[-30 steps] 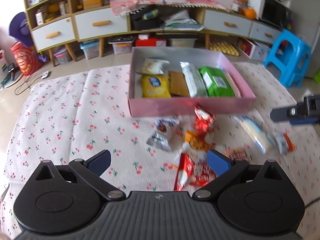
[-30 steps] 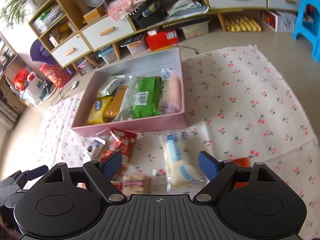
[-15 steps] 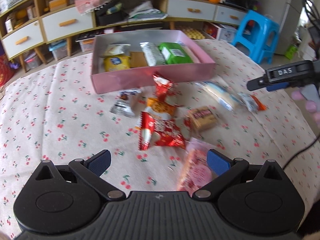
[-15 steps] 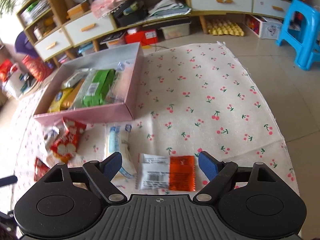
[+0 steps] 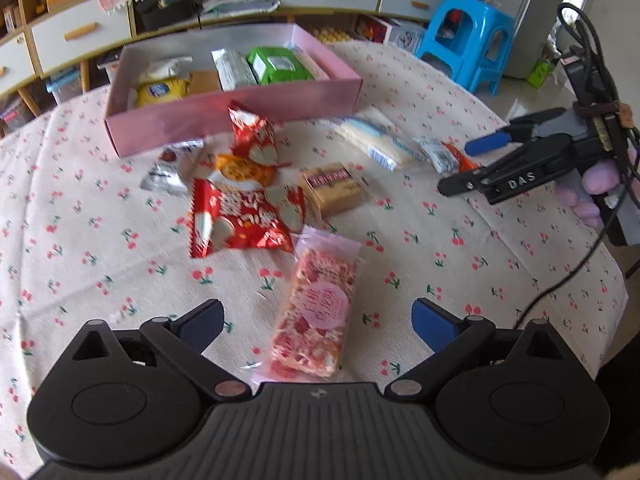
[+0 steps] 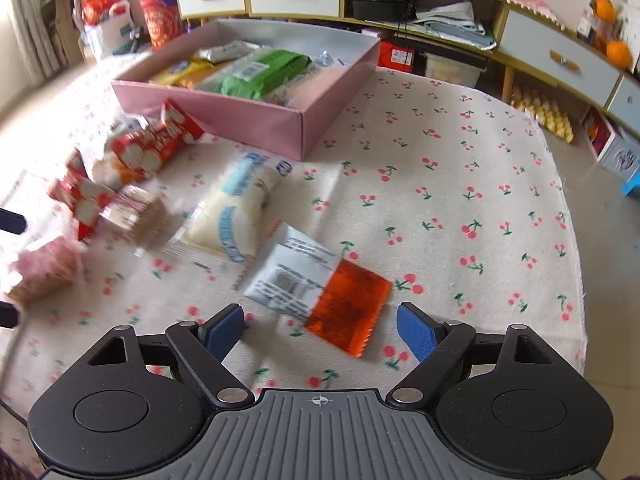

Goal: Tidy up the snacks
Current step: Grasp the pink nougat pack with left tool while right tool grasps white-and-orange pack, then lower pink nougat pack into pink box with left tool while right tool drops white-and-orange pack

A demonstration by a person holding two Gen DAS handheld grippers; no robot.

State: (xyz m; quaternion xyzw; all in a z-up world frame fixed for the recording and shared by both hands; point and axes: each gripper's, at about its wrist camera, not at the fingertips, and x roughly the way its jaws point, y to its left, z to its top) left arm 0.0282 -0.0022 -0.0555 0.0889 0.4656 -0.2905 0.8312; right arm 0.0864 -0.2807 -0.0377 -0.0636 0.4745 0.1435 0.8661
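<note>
My left claw [image 5: 316, 320] hangs with its jaws apart over a pink bar [image 5: 316, 312], touching nothing. My right claw [image 6: 320, 330] has jaws opening, spread wide around an orange-and-white packet [image 6: 320, 284] without pressing it. In the right view, bare cherry cloth [image 6: 460, 184] fills the right half of the frame up to its edge, giving plenty of room. The pink box [image 6: 256, 120] sits upper left, part filled, a green pack [image 6: 260, 72] inside. Loose snacks lie below it: red bags [image 5: 240, 216], a tan biscuit pack [image 5: 334, 188] and a white bun [image 6: 236, 212], close together in the left centre.
</note>
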